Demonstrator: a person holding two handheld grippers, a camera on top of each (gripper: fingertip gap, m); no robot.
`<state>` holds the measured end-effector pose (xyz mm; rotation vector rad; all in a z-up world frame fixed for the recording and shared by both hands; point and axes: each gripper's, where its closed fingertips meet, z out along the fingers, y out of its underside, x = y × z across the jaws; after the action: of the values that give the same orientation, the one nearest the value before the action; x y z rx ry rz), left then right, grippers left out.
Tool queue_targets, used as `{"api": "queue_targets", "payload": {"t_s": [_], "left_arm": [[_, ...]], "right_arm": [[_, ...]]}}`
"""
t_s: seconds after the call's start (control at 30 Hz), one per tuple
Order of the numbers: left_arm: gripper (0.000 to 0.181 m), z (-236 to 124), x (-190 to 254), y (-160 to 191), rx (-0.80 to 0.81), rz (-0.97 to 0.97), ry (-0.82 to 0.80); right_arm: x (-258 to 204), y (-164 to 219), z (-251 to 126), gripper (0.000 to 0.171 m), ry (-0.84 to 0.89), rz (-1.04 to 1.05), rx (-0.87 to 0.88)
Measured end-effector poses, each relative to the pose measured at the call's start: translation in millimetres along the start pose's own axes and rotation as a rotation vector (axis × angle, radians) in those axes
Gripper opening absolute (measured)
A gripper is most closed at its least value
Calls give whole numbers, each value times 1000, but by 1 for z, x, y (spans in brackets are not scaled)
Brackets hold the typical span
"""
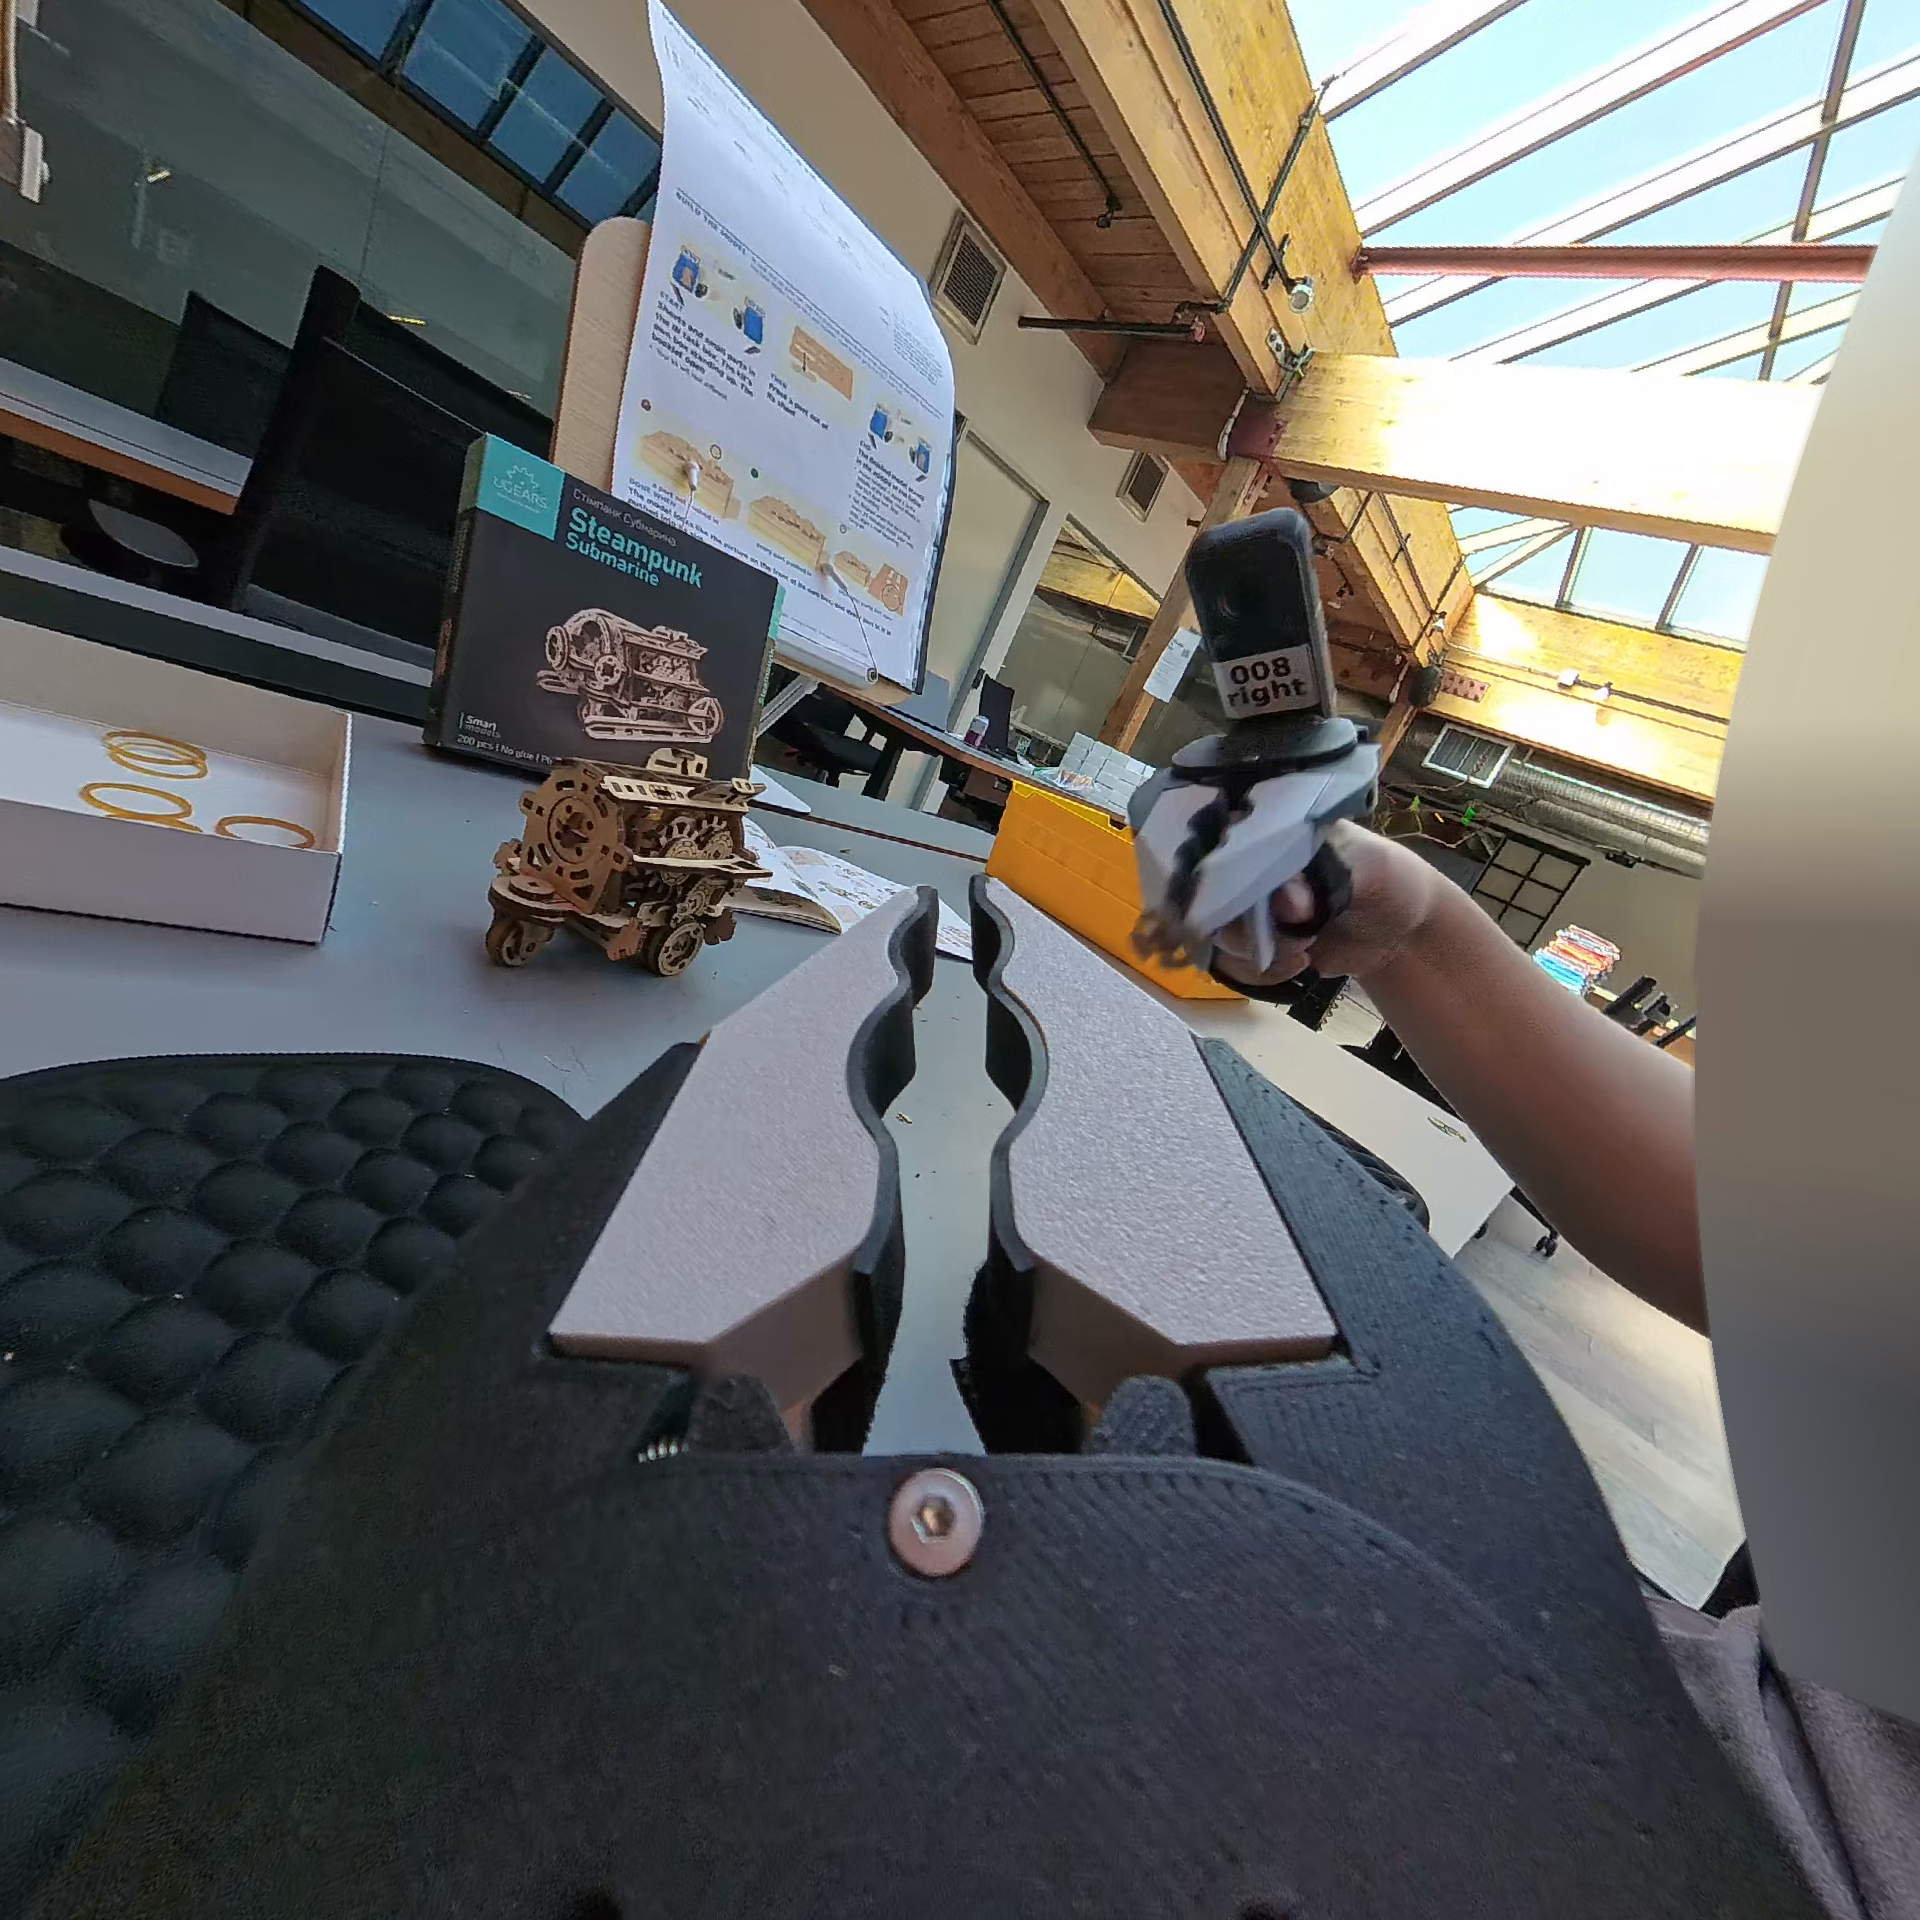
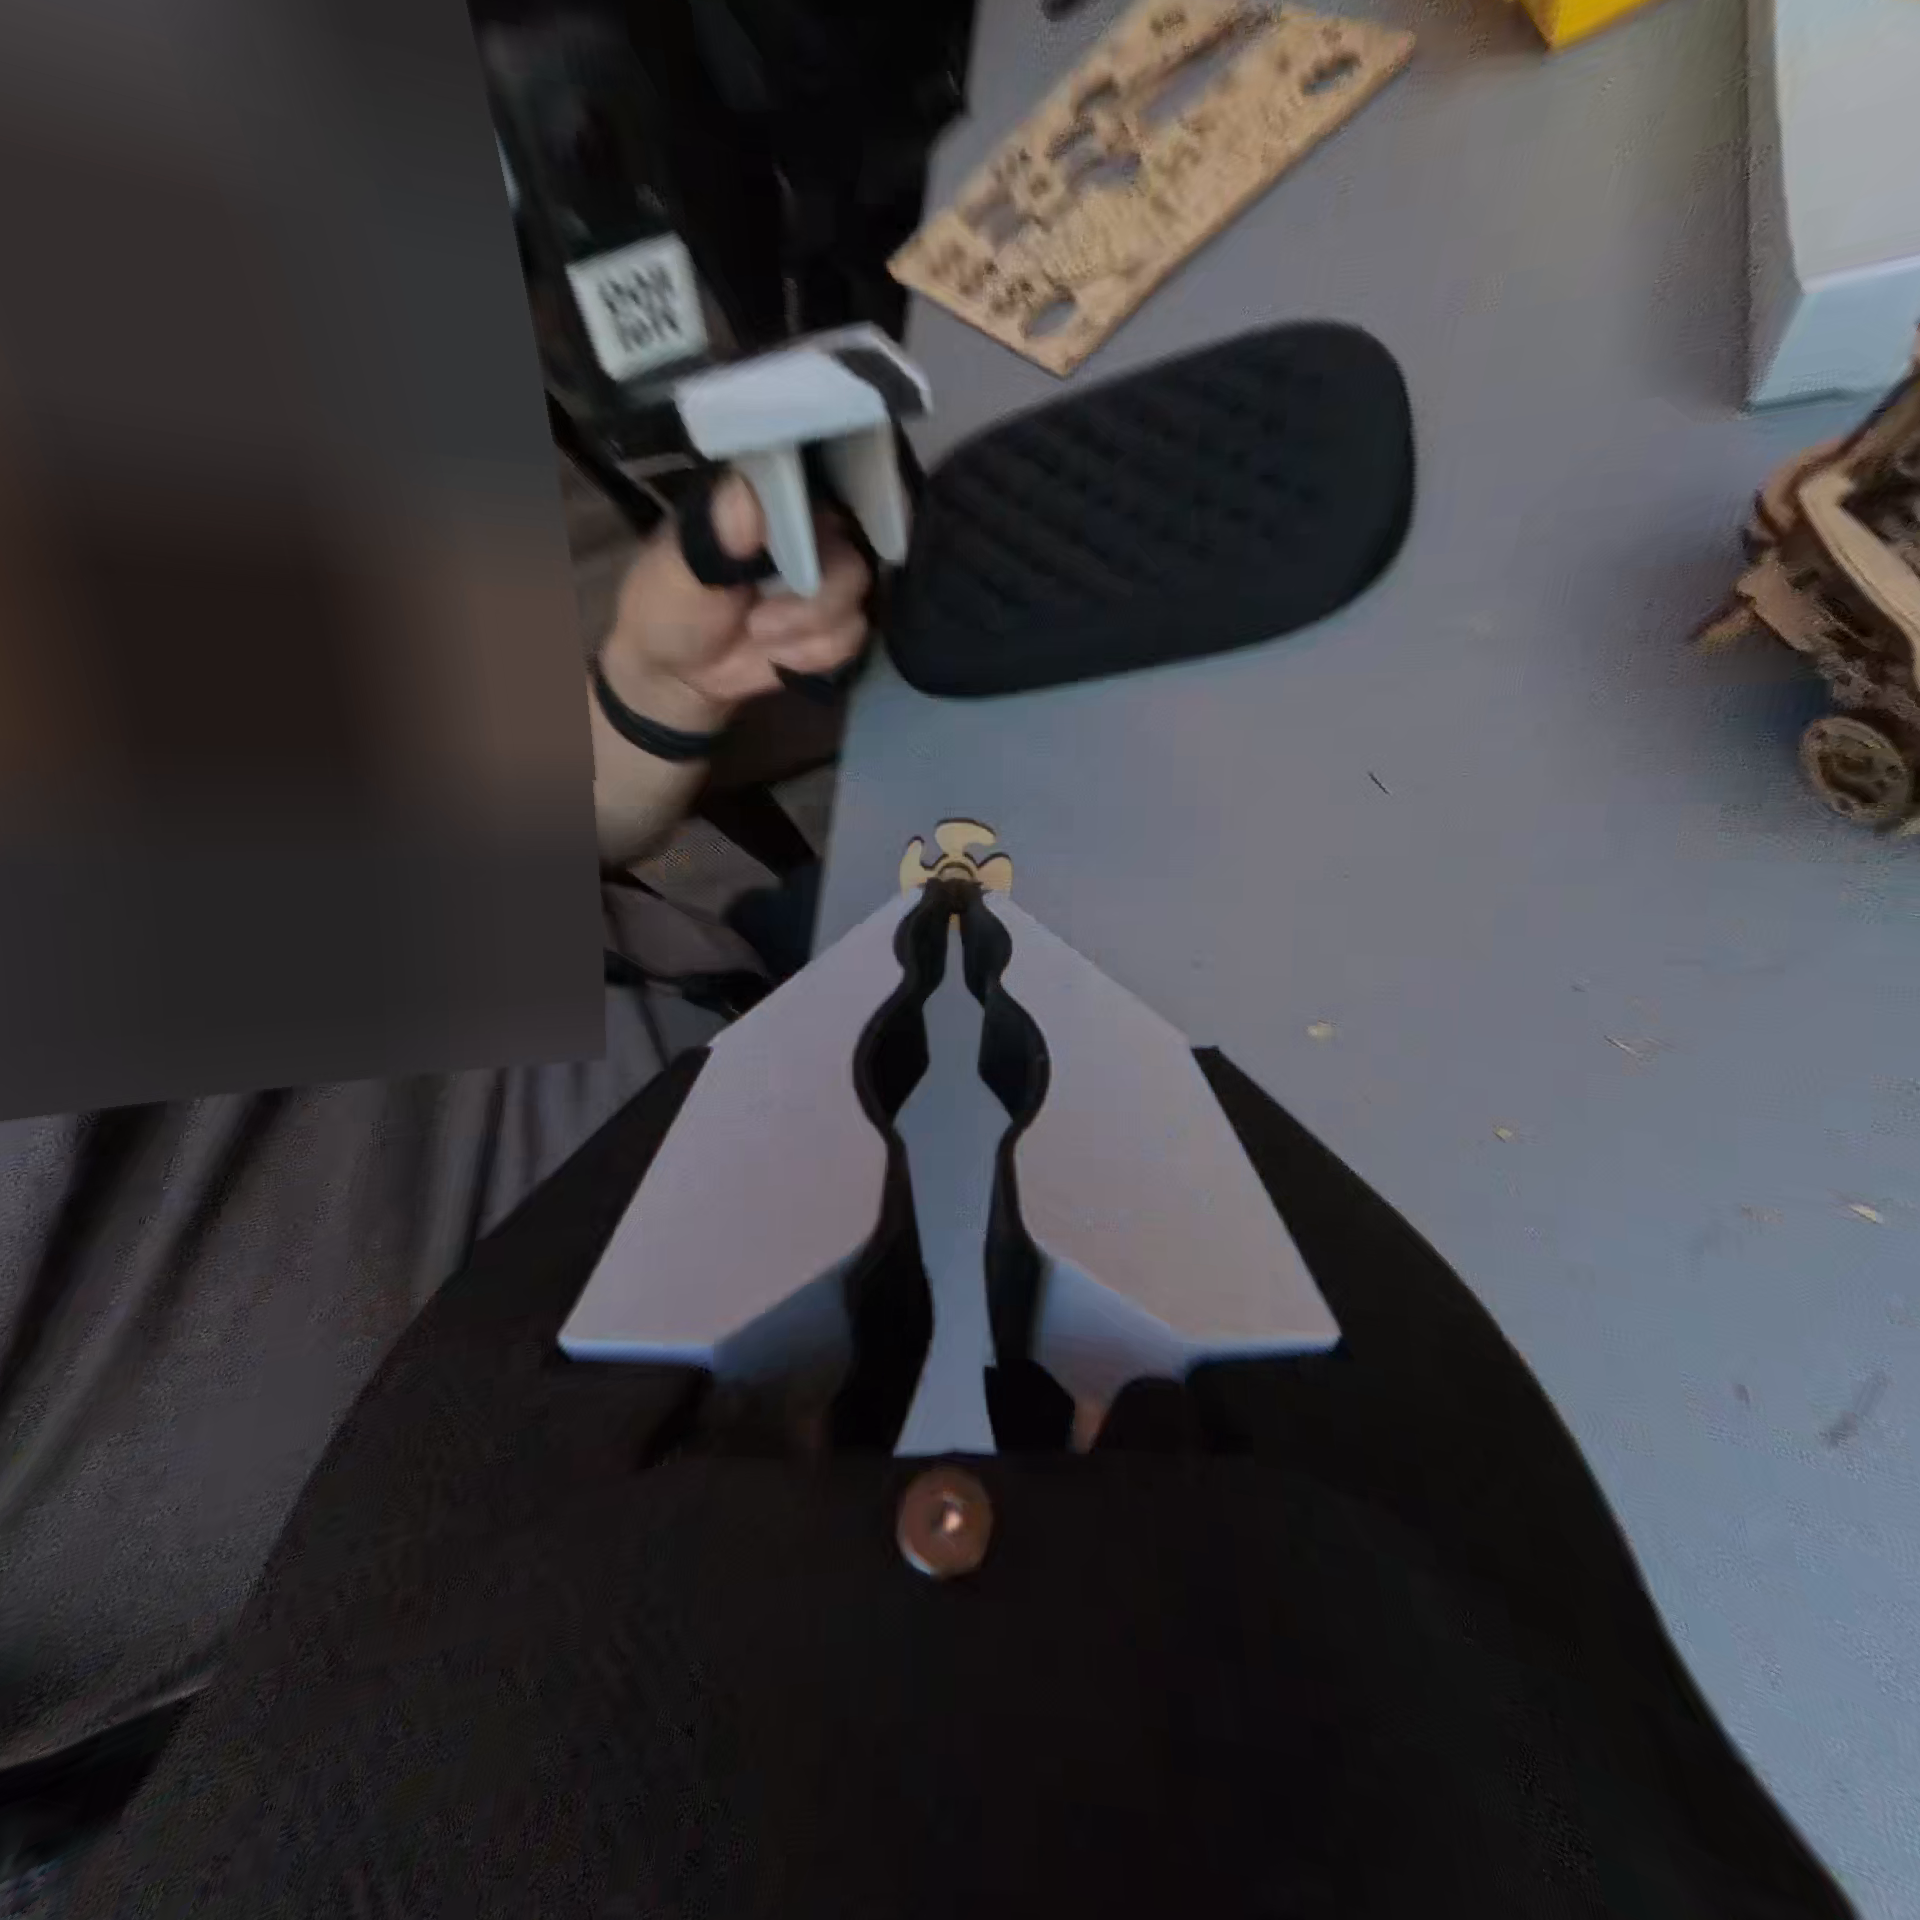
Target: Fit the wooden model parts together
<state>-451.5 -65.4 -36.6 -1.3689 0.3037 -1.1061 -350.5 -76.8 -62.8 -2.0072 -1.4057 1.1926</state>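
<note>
A partly built wooden model with gears and wheels stands on the grey table; it also shows at the right edge of the right wrist view. My right gripper is shut on a small propeller-shaped wooden piece, held at the fingertips above the table's near edge. In the left wrist view the right gripper is raised to the right of the model. My left gripper is empty, its jaws nearly together with a thin slit, right of the model and apart from it. It shows blurred in the right wrist view.
A black bumpy mat lies at the near left, a cut-out wooden sheet beyond it. A white tray holds rubber rings. The kit box, an instruction sheet, an open booklet and a yellow bin stand behind.
</note>
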Motion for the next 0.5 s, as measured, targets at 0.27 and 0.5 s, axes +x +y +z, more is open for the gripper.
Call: {"api": "queue_targets", "payload": {"t_s": [0.27, 0.5], "left_arm": [[4, 0, 0, 1, -2, 0, 2], [4, 1, 0, 0, 0, -8, 8]], "right_arm": [[31, 77, 37, 1, 315, -284, -730], [37, 83, 40, 1, 346, -348, -833]]}}
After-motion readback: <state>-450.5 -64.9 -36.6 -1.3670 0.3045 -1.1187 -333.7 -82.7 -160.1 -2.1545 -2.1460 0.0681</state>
